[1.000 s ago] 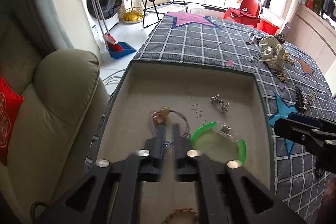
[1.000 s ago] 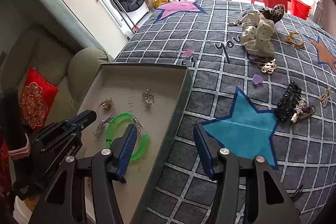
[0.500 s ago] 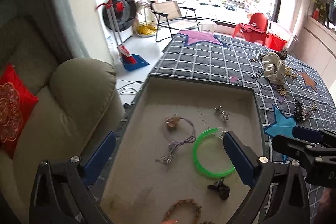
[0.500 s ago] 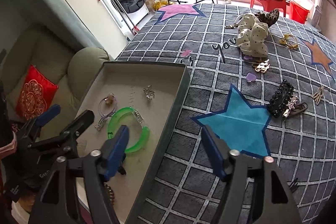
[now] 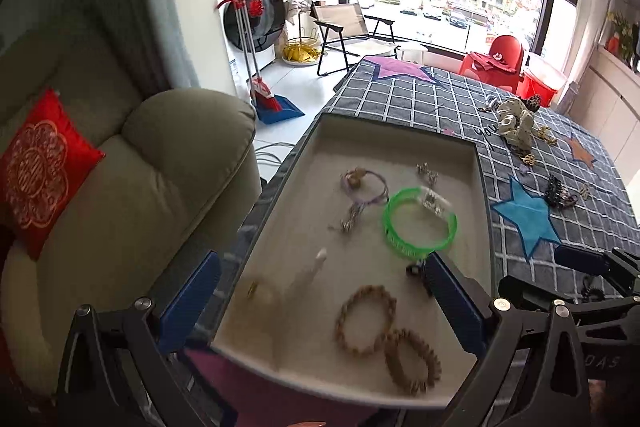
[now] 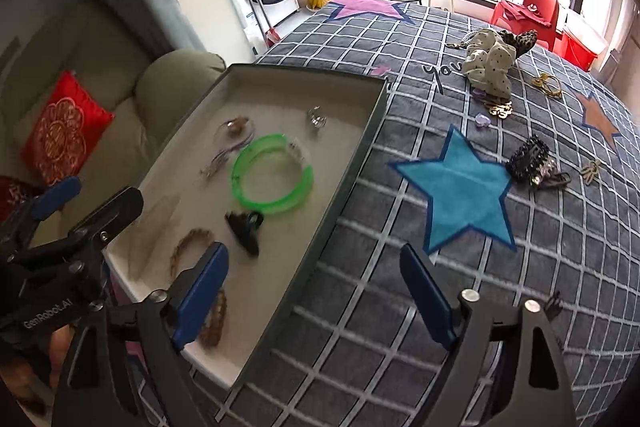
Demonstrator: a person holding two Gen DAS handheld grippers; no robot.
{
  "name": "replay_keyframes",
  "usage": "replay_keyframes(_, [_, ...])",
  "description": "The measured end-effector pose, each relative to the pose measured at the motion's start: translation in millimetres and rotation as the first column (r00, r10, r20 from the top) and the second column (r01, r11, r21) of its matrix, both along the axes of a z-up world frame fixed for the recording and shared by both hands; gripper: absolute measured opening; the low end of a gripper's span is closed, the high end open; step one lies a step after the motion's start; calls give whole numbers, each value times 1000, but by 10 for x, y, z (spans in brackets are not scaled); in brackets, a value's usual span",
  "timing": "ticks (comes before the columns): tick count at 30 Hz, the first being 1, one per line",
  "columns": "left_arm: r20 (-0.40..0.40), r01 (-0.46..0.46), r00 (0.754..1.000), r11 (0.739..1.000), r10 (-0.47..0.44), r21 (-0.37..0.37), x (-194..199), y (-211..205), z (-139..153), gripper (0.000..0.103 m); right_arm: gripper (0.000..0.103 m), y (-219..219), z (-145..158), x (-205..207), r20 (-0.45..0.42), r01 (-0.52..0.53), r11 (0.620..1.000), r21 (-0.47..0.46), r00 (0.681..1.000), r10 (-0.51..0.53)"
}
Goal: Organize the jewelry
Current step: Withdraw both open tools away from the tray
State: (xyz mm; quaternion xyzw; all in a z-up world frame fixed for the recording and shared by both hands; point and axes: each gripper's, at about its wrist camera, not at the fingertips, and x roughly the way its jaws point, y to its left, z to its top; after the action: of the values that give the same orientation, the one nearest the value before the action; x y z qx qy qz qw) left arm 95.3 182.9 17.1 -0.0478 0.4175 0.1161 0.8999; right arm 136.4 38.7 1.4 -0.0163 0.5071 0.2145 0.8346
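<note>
A shallow beige tray (image 5: pixel 476 187) (image 6: pixel 372 131) lies on the checked cloth. In it are a green bangle (image 5: pixel 419 223) (image 6: pixel 272 173), a purple cord bracelet (image 5: pixel 366 189) (image 6: pixel 234 137), a silver piece (image 5: pixel 427 173) (image 6: pixel 317 117), a black clip (image 6: pixel 244 227) and two wooden bead bracelets (image 5: pixel 366 321) (image 5: pixel 412 361). My left gripper (image 5: pixel 324 301) is open and empty above the tray's near end. My right gripper (image 6: pixel 314 297) is open and empty over the tray's right wall. Loose jewelry lies on the cloth: a black hair claw (image 6: pixel 528 157), gold pieces (image 6: pixel 546 85) and a spotted scrunchie (image 6: pixel 490 65).
A beige armchair (image 5: pixel 132 187) with a red cushion (image 5: pixel 38 167) stands left of the table. A blue star patch (image 6: pixel 460 191) lies on the cloth right of the tray. A washing machine, broom and folding chair stand behind, by the window.
My left gripper opened, let go of the purple cord bracelet in the tray, and drew back and up. My right gripper also pulled back a little, still open.
</note>
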Motion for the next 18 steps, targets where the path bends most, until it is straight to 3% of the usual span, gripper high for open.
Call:
replay_keyframes(7, [-13, -39, 999, 999, 39, 4, -372, 41, -18, 103, 94, -14, 127, -300, 32, -6, 1000, -5, 999, 6])
replay_keyframes(9, [-15, -45, 999, 999, 45, 12, -478, 38, -26, 103, 103, -7, 175, -398, 63, -4, 1000, -15, 998, 5])
replay_keyframes(18, [-18, -80, 997, 996, 81, 28, -864, 14, -7, 103, 103, -17, 313, -739, 145, 34, 998, -55, 989, -25])
